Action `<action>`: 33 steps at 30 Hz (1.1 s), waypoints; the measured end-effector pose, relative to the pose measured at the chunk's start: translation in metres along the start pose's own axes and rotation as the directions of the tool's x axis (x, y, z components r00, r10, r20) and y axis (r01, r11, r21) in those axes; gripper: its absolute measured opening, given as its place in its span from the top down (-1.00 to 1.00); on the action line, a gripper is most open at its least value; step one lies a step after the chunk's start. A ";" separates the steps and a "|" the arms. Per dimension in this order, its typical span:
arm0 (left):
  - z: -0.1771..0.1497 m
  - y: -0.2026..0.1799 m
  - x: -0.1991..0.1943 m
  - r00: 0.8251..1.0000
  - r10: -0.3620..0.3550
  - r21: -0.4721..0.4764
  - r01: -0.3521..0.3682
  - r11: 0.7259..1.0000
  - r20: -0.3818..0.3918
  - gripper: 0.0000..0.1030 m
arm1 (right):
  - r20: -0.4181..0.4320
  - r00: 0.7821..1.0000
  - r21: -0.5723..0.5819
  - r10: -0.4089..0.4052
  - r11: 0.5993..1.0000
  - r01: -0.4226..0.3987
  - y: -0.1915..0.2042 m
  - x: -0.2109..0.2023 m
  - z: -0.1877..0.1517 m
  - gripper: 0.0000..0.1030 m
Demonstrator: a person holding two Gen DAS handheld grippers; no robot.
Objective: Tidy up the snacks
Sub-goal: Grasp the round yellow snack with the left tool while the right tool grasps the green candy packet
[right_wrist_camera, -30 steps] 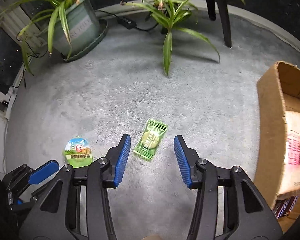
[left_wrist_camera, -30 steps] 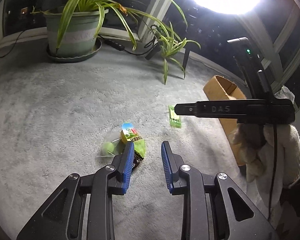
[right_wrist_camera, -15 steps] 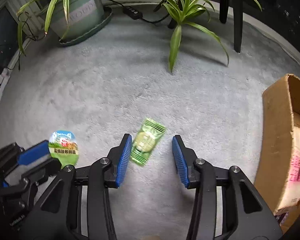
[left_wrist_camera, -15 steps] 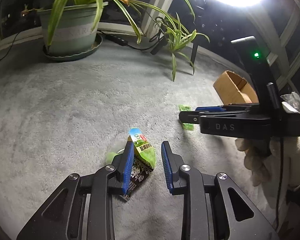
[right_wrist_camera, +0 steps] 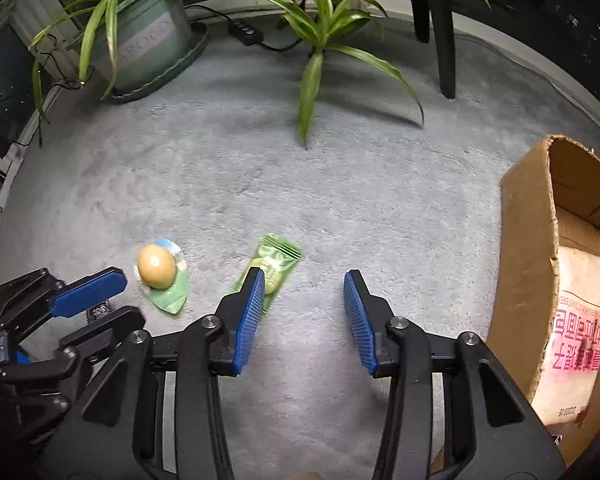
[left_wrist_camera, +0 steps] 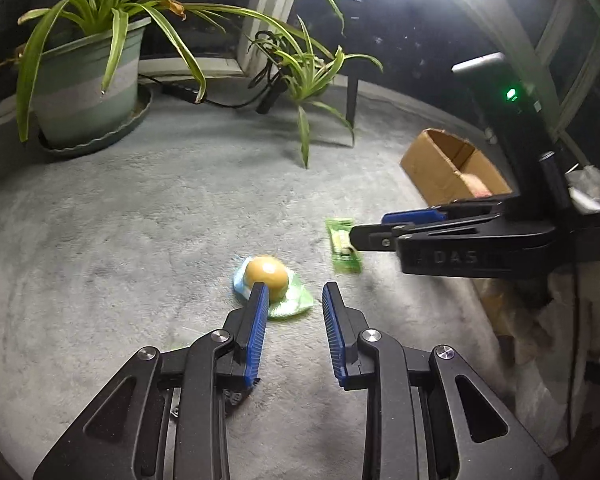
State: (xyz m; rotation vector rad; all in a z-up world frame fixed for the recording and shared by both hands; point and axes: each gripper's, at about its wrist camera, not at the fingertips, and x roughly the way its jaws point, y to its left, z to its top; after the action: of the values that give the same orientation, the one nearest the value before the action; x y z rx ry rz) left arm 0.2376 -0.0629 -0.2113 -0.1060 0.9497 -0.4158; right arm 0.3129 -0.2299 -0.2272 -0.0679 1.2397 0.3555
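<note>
The egg pack [left_wrist_camera: 274,286] now lies dropped on the carpet [left_wrist_camera: 120,220], left fingers [left_wrist_camera: 260,320] narrowly apart, empty; right fingers [right_wrist_camera: 248,316] apart over the green sweet [right_wrist_camera: 274,266], box [right_wrist_camera: 528,248] awaiting both

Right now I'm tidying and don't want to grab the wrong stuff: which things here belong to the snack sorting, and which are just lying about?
For the job: egg snack pack, green wrapped sweet, cardboard box.
Just lying about: potted plant, small plant, power strip, furniture legs.
</note>
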 end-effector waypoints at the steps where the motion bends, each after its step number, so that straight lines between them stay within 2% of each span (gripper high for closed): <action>1: 0.000 0.000 -0.001 1.000 0.002 0.001 -0.002 1.000 0.003 0.49 | -0.004 1.000 -0.001 0.011 1.000 -0.011 0.002 0.001 0.001 0.15; 6: -0.001 0.000 -0.003 1.000 0.026 0.030 -0.026 0.999 -0.010 0.49 | -0.015 1.000 -0.048 -0.016 0.999 0.015 0.021 0.014 0.005 0.15; 10: -0.003 0.003 0.000 0.999 0.039 0.013 -0.039 0.999 -0.011 0.49 | 0.003 0.996 -0.137 -0.090 0.986 0.090 0.030 0.016 0.000 0.15; 18: -0.002 0.012 -0.003 1.000 0.019 -0.025 -0.019 0.999 -0.001 0.49 | -0.010 0.999 -0.098 -0.054 0.994 0.052 0.005 0.007 -0.002 0.18; 23: 0.001 0.005 0.006 1.000 0.018 -0.019 -0.018 1.000 -0.022 0.49 | -0.009 0.995 -0.165 -0.097 0.982 0.094 0.019 0.011 -0.005 0.18; 29: 0.004 0.003 0.018 0.999 0.024 -0.022 -0.024 0.999 -0.030 0.49 | -0.015 0.994 -0.153 -0.110 0.982 0.106 0.014 0.009 -0.004 0.50; 33: 0.008 0.006 0.020 0.999 0.036 -0.037 -0.036 0.999 -0.016 0.49 | -0.020 0.994 -0.150 -0.107 0.983 0.103 0.012 0.007 -0.006 0.50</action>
State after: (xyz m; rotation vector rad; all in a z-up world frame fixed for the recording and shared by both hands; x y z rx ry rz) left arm 0.2564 -0.0657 -0.2235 -0.1195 0.9733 -0.3665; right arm 0.3061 -0.2188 -0.2339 -0.2660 1.2309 0.3559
